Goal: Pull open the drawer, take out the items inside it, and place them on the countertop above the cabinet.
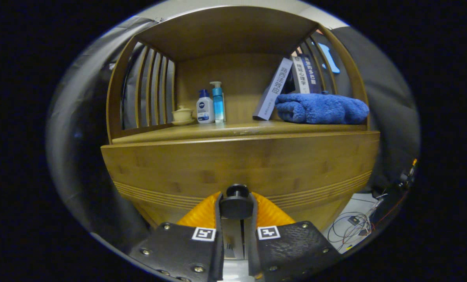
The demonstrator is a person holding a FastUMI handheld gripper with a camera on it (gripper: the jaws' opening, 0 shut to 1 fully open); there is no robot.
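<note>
A wooden cabinet's drawer front (241, 168) stands right ahead of me, with a black round knob (237, 205) at its lower middle. My gripper (236, 196) is shut on that knob, one orange finger (200, 215) pressing on each side of it. The inside of the drawer is hidden behind the front panel, so I cannot see any items in it. The countertop (233, 128) runs just above the drawer, under a wooden shelf roof.
On the countertop sit a folded blue towel (321, 107) at the right, leaning books (274, 90) behind it, a white bottle (205, 107), a blue pump bottle (218, 102) and a small lidded cup (182, 114) at the left. Cables (355, 225) lie on the floor, lower right.
</note>
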